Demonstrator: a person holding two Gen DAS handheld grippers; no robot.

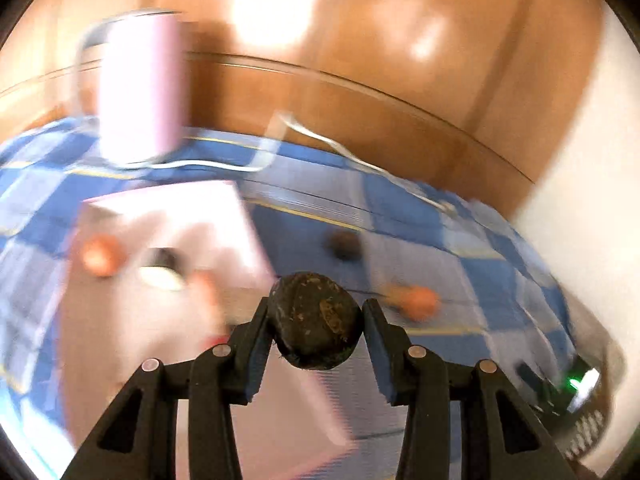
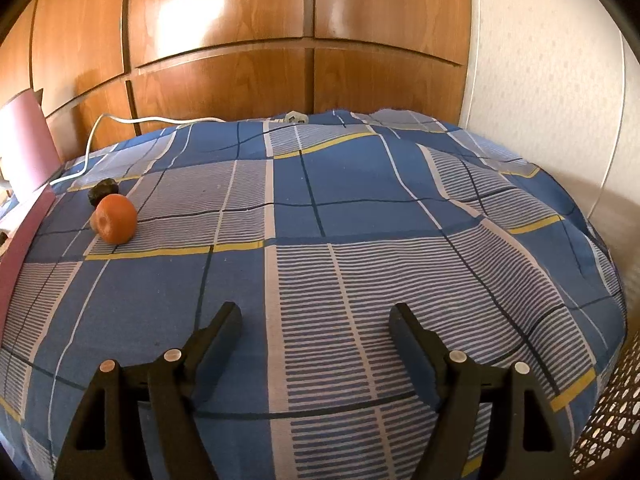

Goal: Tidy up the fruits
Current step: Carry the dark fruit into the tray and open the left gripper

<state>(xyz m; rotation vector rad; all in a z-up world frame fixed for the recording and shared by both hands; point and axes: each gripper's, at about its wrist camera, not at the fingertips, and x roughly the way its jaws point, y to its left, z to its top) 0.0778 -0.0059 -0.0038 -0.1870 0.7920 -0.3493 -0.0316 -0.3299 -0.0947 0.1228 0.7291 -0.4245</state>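
Observation:
My left gripper (image 1: 318, 308) is shut on a dark brown, rough-skinned round fruit (image 1: 314, 328), held above the blue checked bedspread (image 1: 400, 216). This view is blurred. To its left lies an open pink box (image 1: 192, 216) with an orange fruit (image 1: 100, 256) and other blurred items inside. On the cloth beyond sit another dark fruit (image 1: 344, 244) and an orange fruit (image 1: 416, 302). My right gripper (image 2: 316, 312) stands open and empty over the bedspread (image 2: 360, 208). Far left of it lie the orange fruit (image 2: 116, 218) and the dark fruit (image 2: 103, 190), beside the pink box (image 2: 24, 160).
A white cable (image 2: 92, 136) runs along the back edge of the cloth to a plug (image 2: 296, 117). Wooden wardrobe doors (image 2: 224, 72) stand behind, with a white wall (image 2: 540, 80) at right. A woven cane surface (image 2: 600, 432) shows at lower right.

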